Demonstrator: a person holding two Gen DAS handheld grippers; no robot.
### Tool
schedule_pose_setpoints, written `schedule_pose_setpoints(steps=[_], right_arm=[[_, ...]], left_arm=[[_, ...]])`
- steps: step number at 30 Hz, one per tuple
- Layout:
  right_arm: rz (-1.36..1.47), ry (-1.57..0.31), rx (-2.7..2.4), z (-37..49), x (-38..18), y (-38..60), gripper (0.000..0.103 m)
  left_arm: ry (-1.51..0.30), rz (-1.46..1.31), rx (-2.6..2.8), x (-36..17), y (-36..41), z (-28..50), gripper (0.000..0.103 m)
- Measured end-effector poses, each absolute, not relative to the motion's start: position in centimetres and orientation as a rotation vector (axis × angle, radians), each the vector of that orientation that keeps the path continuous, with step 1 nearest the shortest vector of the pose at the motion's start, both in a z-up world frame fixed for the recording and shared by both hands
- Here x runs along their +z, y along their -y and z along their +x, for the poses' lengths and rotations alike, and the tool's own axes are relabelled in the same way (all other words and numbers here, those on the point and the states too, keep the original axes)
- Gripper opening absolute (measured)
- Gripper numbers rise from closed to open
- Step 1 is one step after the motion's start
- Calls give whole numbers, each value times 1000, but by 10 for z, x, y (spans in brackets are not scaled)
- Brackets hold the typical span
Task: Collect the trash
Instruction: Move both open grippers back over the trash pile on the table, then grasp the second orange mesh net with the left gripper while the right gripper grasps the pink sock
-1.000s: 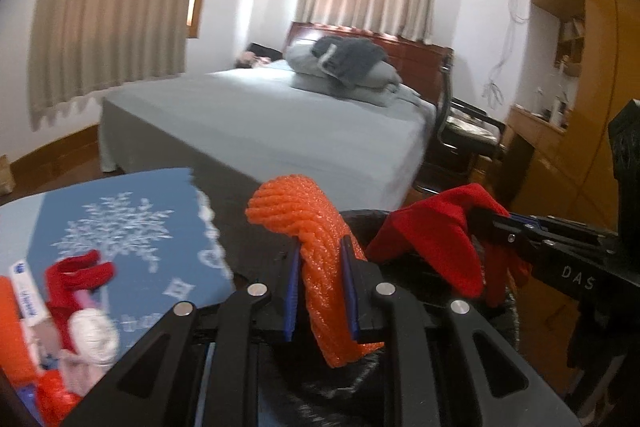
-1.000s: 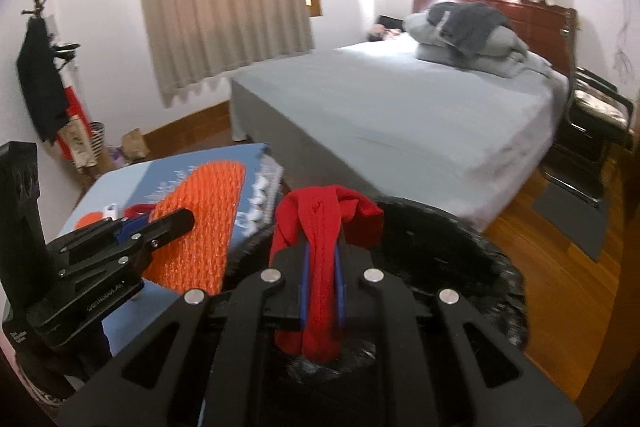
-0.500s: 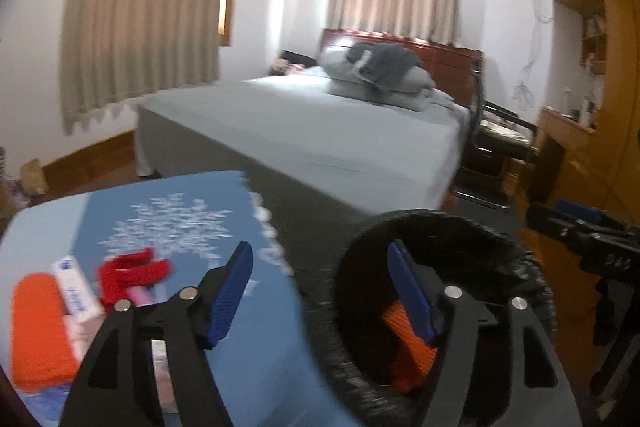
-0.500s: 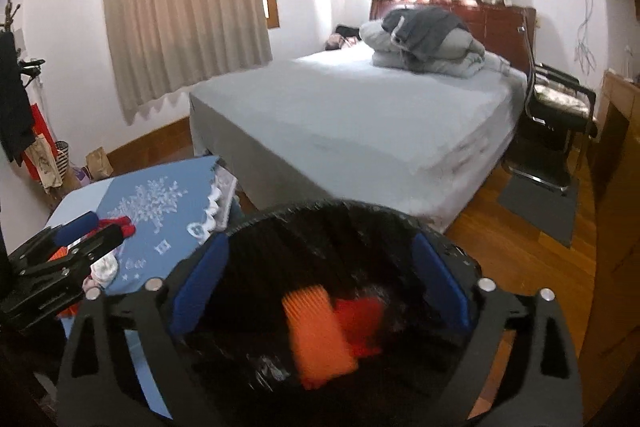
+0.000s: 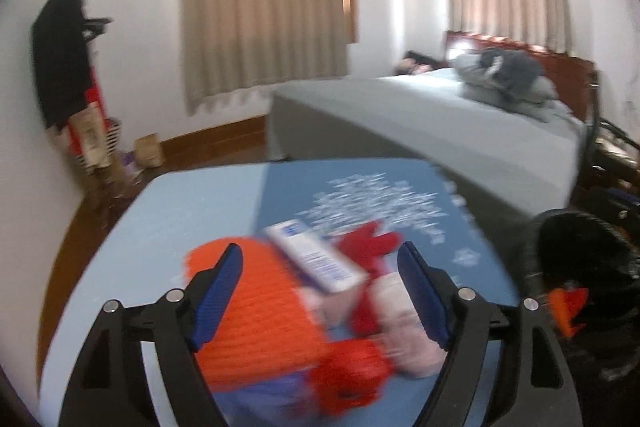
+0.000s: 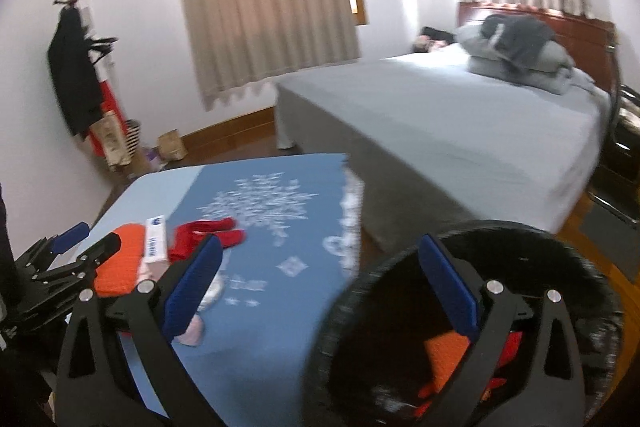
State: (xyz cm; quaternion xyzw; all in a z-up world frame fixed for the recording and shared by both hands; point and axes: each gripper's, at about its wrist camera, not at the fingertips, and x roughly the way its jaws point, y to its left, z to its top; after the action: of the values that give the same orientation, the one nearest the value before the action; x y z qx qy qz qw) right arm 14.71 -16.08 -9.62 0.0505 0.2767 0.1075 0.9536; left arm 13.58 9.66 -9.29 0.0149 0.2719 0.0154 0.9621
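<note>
Both empty: left gripper opening over trash pile, right gripper wide apart.

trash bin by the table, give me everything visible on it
The trash bin is round and open-topped, lined with a black plastic bag gathered over its rim. It stands on the wooden floor between the blue-clothed table and the bed, close against the table's edge. Inside lie an orange mesh piece and red scraps. Nothing grips it.
</note>
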Motion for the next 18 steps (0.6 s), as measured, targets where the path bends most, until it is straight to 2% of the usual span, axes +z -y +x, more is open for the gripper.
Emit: schedule_pose_setpoints(steps=[9, 18], right_arm=[[59, -596, 279, 173, -110, 106, 96], [38, -639, 308, 181, -126, 81, 96]], left_arm=[[-638, -3, 131, -123, -149, 147, 78], [-694, -38, 84, -139, -154, 148, 82]])
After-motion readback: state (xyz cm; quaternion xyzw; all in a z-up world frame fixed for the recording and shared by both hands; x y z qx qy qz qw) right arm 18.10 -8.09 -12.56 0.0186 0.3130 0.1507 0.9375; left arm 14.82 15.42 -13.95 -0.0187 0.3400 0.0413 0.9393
